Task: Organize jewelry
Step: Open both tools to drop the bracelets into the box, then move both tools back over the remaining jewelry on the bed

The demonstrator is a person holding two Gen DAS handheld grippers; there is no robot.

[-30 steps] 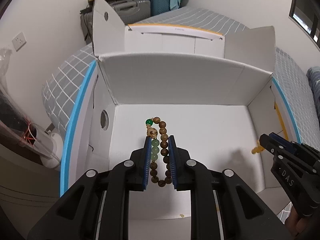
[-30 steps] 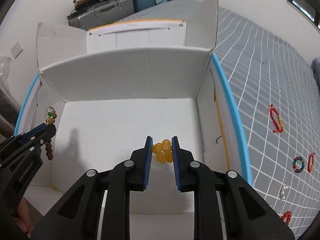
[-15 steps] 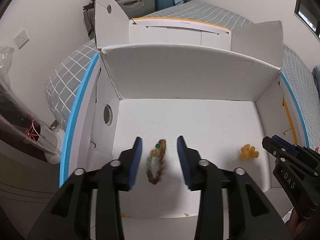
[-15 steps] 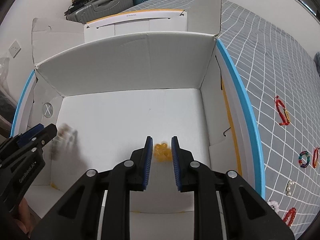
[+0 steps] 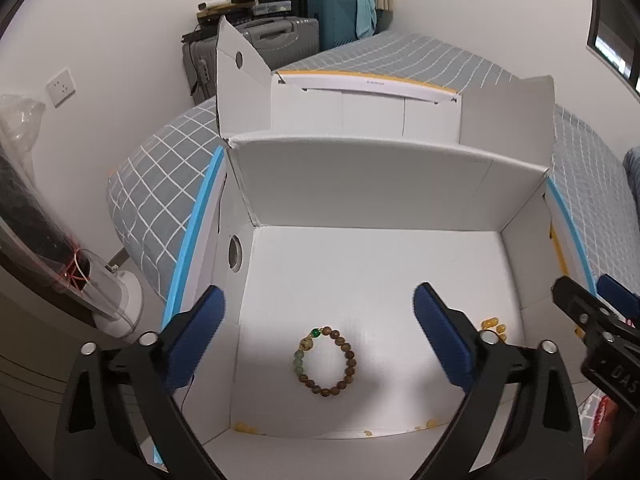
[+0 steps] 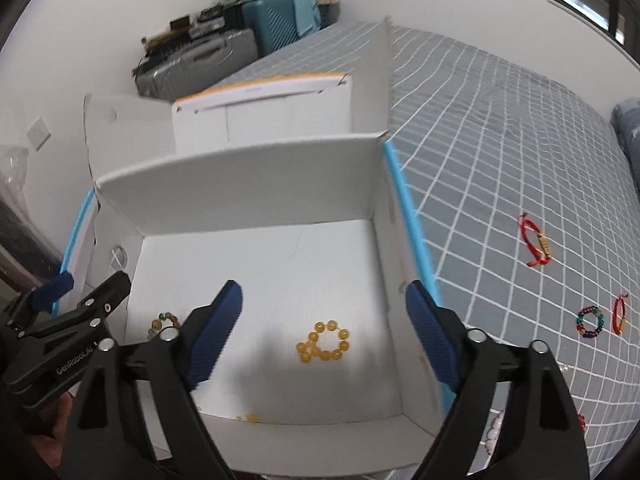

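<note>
Now both releases are happening at once: the left hand-held gripper [image 5: 318, 334] is opening its jaws wide, and the brown-and-green bead bracelet [image 5: 325, 361] that it was pinching a second ago is lying flat as a full ring on the floor of the white box [image 5: 360, 184], between the spread blue pads and touching neither. Beside it, the right hand-held gripper [image 6: 324, 320] is opening as well, and the yellow bead bracelet [image 6: 323, 342] it was clamping half a second ago is resting loose on the box floor under the gap, nothing pressing on it. Seen from the right wrist, the two bracelets are sitting apart from each other inside the same box, the brown one toward the left wall, the yellow one nearer the middle. That is telling me two pieces are now stored and both tools are free for the next pick. Farther out, on the grey checked bed [image 6: 500, 128] to the right of the box, more jewelry is waiting: a red cord bracelet [image 6: 536, 240], a multicoloured bead ring [image 6: 590, 322] with another red piece [image 6: 619, 314] just beside it, and some pale and red beads half hidden behind the right finger near the lower edge. I am judging the sorting only partly done, with the bed items likely next. Beyond, suitcases [image 6: 224, 52] are standing against the wall.
</note>
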